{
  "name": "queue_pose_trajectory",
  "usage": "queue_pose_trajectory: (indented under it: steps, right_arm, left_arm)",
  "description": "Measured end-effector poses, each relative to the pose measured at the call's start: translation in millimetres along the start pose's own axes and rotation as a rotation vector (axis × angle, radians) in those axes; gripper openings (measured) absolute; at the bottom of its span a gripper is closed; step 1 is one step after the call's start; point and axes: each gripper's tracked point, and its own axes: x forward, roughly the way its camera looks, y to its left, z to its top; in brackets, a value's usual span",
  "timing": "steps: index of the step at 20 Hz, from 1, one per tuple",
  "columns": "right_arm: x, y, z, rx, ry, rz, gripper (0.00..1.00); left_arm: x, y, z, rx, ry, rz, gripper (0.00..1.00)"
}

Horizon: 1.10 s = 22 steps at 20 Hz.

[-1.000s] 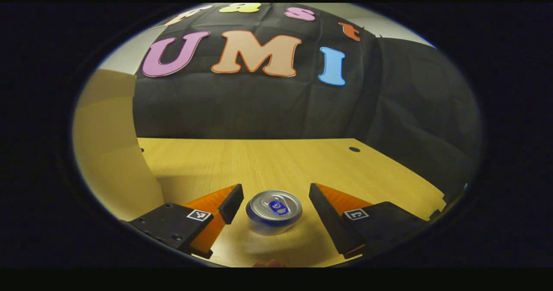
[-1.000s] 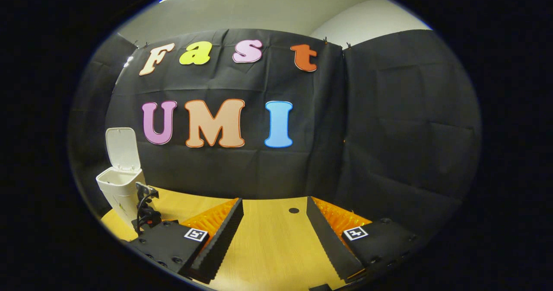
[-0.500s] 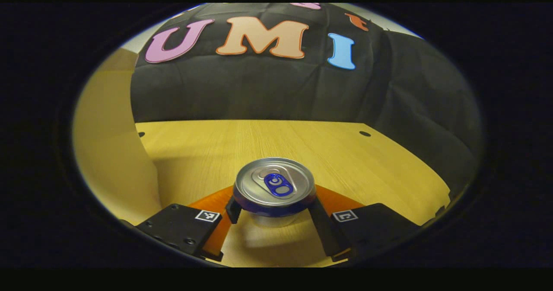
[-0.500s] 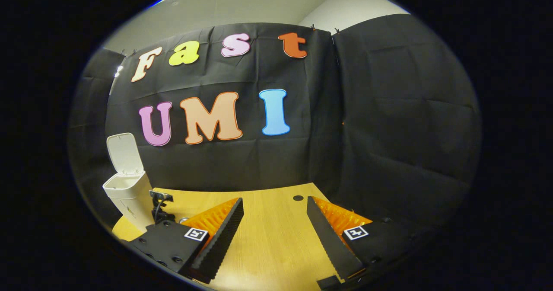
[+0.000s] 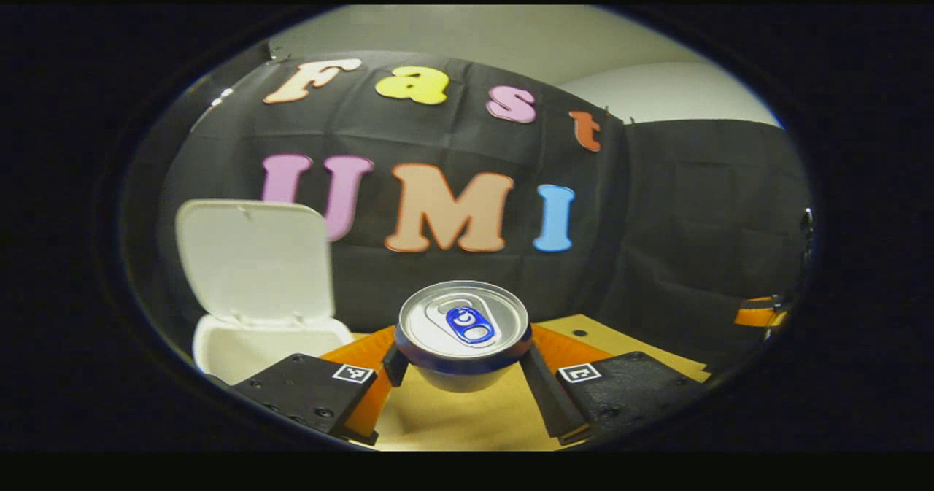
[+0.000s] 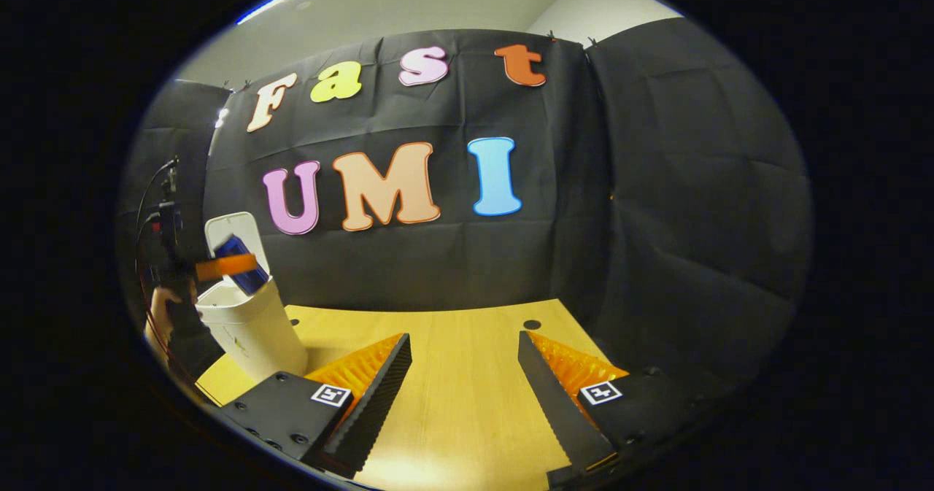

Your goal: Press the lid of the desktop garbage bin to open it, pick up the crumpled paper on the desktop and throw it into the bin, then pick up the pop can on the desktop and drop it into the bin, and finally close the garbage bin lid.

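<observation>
Pop can [image 5: 462, 328]: lower body hidden between the jaws. Bin [image 5: 271, 334]: base cut off beside the jaws.

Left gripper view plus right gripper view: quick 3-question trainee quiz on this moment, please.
1. True or false: the white plastic desktop bin's hinged lid stands open.
2. What is the left gripper shut on? A) crumpled paper B) the silver pop can with a blue tab C) nothing
3. Fill in: the right gripper is ____ over the yellow wooden desktop.

Key: 1 true; 2 B; 3 open, with nothing between its fingers.
</observation>
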Motion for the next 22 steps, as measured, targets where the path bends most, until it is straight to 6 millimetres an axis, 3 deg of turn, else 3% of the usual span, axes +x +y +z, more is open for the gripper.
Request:
queue_pose_trajectory:
  steps: [1,3,5,7,10,15,17,18,20,22]
  right_arm:
    - [1,7,-4,-0.001,0.009,0.021,0.98]
    - [3,18,-12,-0.009,0.025,0.05,0.98]
    - [4,24,-18,-0.009,0.039,0.061,0.98]
    - [5,33,-25,0.007,0.063,0.081,0.98]
    - [3,38,-27,-0.011,0.071,0.078,0.98]
    - [-2,37,-29,-0.032,0.067,0.056,0.98]
    - [-3,37,-29,-0.023,0.068,0.055,0.98]
    - [-3,38,-29,-0.018,0.065,0.057,0.98]
    - [-3,41,-27,-0.008,0.059,0.064,0.98]
    - [0,45,-28,0.003,0.058,0.077,0.98]
  left_arm:
    - [-5,37,-1,0.017,0.013,0.082,0.76]
    - [-16,90,-14,0.027,0.058,0.208,0.77]
    - [-20,121,-26,0.011,0.096,0.275,0.77]
    - [-9,135,-41,-0.045,0.105,0.292,0.77]
    - [-13,140,-63,-0.116,0.142,0.296,0.8]
    - [-22,153,-55,-0.104,0.085,0.334,0.79]
    - [-24,152,-43,-0.052,0.052,0.332,0.76]
    - [-25,150,-30,-0.017,0.025,0.325,0.8]
    - [-30,149,5,0.07,-0.034,0.324,0.77]
    - [-21,137,41,0.141,-0.077,0.267,0.9]
